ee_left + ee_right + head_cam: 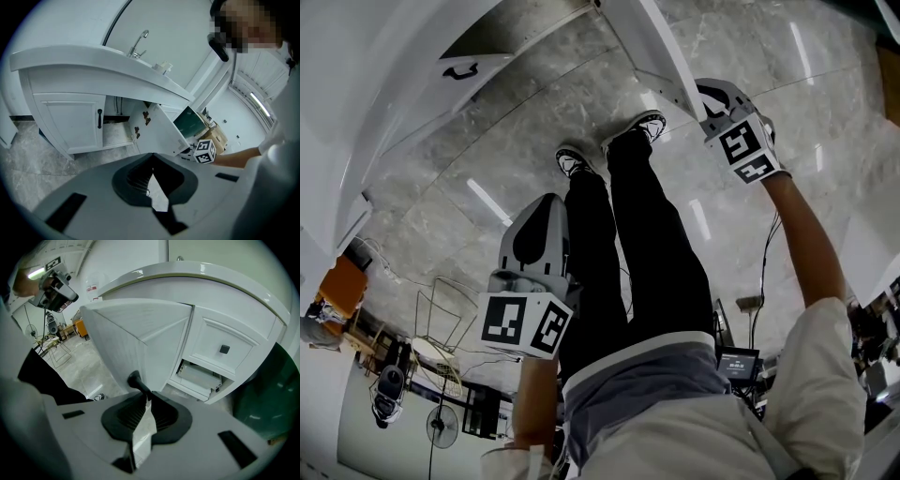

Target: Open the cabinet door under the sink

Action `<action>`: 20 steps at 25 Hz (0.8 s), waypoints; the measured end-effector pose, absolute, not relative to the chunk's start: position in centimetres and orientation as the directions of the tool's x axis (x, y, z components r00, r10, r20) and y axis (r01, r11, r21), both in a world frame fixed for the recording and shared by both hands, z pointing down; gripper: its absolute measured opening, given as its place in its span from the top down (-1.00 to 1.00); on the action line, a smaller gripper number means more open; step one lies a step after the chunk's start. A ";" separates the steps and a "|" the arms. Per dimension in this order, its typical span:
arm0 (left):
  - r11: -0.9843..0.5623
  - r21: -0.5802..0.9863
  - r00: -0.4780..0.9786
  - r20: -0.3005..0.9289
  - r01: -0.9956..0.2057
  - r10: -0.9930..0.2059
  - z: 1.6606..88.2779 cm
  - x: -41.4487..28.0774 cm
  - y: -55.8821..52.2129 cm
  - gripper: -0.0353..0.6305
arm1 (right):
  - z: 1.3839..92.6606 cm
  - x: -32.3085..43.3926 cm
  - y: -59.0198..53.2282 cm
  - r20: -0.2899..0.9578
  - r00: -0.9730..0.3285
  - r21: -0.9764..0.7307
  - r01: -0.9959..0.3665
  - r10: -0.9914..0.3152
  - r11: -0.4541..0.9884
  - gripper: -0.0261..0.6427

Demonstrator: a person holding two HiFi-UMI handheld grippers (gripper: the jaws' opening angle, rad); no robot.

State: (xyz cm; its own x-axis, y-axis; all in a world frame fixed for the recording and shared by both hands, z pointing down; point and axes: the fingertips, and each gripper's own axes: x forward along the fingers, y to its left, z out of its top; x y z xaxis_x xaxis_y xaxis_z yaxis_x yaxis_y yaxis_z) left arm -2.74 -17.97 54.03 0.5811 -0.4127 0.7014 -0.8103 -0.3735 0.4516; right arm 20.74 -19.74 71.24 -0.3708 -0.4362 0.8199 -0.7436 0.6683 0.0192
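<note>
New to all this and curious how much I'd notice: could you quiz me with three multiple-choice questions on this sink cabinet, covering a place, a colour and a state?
1. Where is the right gripper? A. on the faucet B. on the open door's handle C. on the floor
2. What colour is the closed door's handle? A. gold B. black C. red
3. How do the left gripper's jaws stand? A. together, empty B. wide apart C. gripping a cloth
Answers: B, its jaws clamp that handle; B, it shows black in the left gripper view; A, the tips meet with nothing between.
</note>
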 end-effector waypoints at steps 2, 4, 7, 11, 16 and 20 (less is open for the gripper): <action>-0.378 0.454 0.586 0.698 -0.807 -0.411 53.9 -2.2 -18.0 0.90 | 71.1 21.4 -19.9 0.819 -0.376 0.016 -0.740 -0.433 0.673 0.79; -0.383 0.455 0.589 0.697 -0.804 -0.409 53.8 -1.6 -18.1 0.90 | 71.1 22.1 -19.9 0.818 -0.382 0.019 -0.729 -0.430 0.684 0.79; -0.388 0.451 0.588 0.699 -0.804 -0.407 53.9 -0.8 -18.2 0.90 | 71.1 22.7 -20.0 0.810 -0.401 0.010 -0.720 -0.428 0.694 0.79; -0.393 0.447 0.588 0.699 -0.804 -0.407 53.9 0.1 -18.2 0.90 | 70.9 22.8 -20.2 0.798 -0.425 0.003 -0.707 -0.428 0.708 0.79; -0.397 0.447 0.589 0.705 -0.802 -0.396 53.8 0.6 -17.9 0.90 | 70.9 22.8 -20.1 0.787 -0.446 -0.038 -0.725 -0.426 0.688 0.78; -0.407 0.446 0.593 0.705 -0.797 -0.389 53.5 0.9 -18.0 0.90 | 70.7 23.1 -19.8 0.796 -0.442 -0.047 -0.726 -0.413 0.686 0.78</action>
